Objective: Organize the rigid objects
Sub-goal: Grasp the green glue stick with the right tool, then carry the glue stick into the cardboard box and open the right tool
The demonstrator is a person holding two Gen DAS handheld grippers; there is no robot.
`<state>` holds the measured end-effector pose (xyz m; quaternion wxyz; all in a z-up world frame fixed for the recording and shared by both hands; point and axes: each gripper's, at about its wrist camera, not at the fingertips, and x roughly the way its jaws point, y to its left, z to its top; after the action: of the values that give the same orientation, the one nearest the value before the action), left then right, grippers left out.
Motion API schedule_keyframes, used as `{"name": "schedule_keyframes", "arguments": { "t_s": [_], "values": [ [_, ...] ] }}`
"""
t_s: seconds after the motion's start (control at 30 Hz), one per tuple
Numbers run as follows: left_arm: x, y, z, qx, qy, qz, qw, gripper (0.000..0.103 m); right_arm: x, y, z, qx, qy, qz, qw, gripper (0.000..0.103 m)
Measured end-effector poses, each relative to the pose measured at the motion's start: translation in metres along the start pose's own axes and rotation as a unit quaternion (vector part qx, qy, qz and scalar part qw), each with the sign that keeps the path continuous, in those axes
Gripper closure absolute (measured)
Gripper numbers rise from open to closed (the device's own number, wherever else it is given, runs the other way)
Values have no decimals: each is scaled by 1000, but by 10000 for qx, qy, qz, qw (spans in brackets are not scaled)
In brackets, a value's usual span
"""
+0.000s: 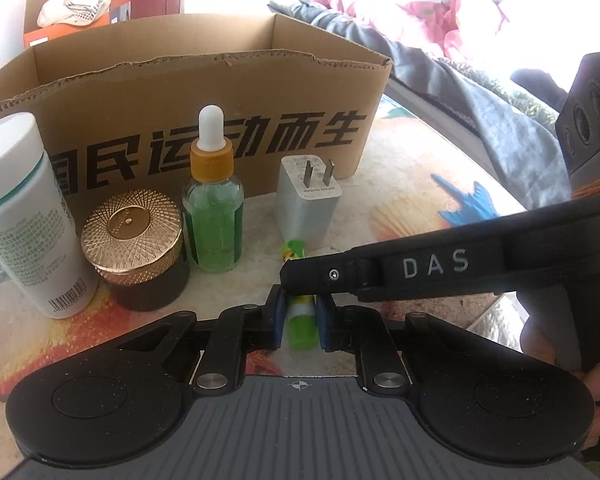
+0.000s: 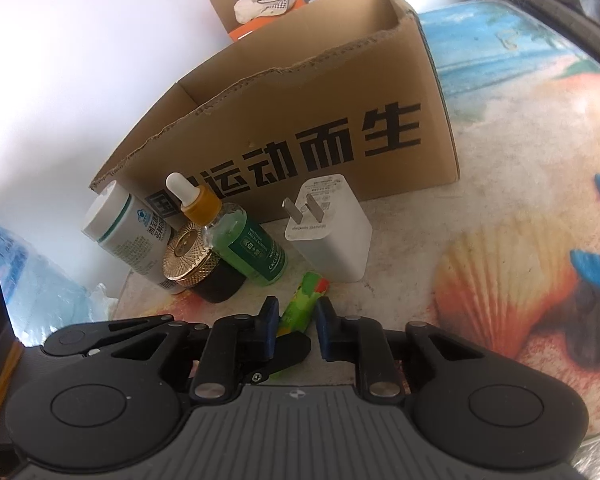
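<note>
On seashell-print tabletop (image 2: 500, 240), before cardboard box (image 1: 204, 92): both grippers clamp green tube (image 1: 300, 320).

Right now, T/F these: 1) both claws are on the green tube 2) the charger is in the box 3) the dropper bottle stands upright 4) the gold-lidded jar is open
1) True: the left claw and the right claw both close on the green tube.
2) False: the charger stands on the table, in front of the cardboard box.
3) True: the dropper bottle is upright.
4) False: the gold-lidded jar has its lid on.
</note>
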<state>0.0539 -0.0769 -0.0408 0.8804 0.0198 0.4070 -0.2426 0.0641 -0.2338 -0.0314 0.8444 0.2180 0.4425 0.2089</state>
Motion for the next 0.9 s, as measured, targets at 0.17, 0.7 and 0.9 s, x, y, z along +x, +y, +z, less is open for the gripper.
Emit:
{"name": "schedule_keyframes", "arguments": {
  "t_s": [0.17,0.7,0.9],
  "values": [
    [-3,-1,-5,-72,-57,0,10000,87,-5,2,-4,14,-9,39,10000,83],
    [-73,-7,-1,71,-1032,212,9944,88,-57,62,1,-674,-704,284,9948,83],
    [-102,7,28,50,-1509,415,9877,87,-68,104,31,-1336,-1065,494,9840,83]
  ]
}}
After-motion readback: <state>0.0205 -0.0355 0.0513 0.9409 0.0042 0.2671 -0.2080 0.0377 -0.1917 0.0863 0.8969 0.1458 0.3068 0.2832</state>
